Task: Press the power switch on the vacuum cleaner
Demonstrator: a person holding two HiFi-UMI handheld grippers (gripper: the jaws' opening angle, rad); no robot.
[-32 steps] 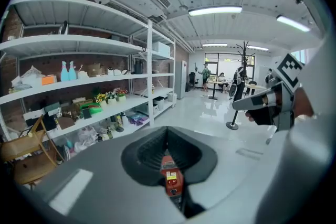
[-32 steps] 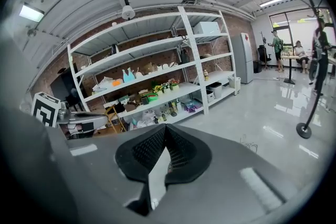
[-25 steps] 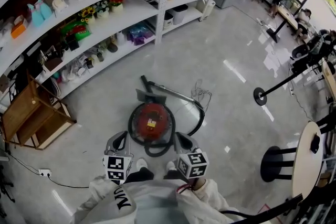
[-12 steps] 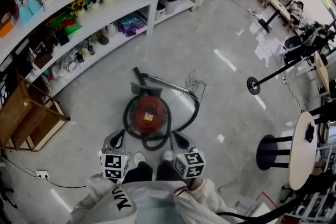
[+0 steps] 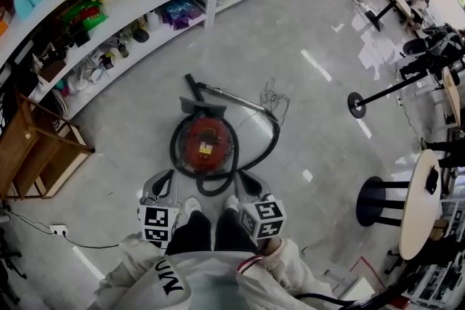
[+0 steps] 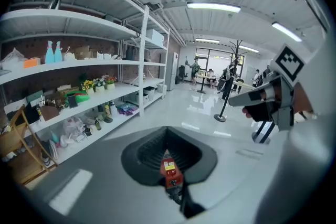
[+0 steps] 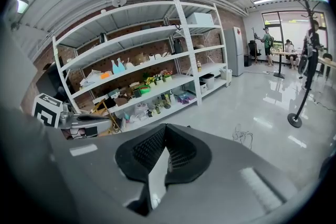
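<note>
Two closed, empty tools, left gripper [image 5: 167, 176] and right gripper [image 5: 239, 177]; the vacuum cleaner [image 5: 204, 145] looks heavy and rigid, so press its top.

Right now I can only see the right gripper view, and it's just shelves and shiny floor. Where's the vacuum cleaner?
Observer: The head view shows the red vacuum cleaner on the floor, just ahead of the person's shoes.
Operator: Is my gripper touching it?
Observer: No. The right gripper sits short of the red body, beside the black hose that loops around it.
Operator: What's the other gripper doing?
Observer: The left gripper points at the vacuum. Its own view shows the red top through the slit between its jaws.
</note>
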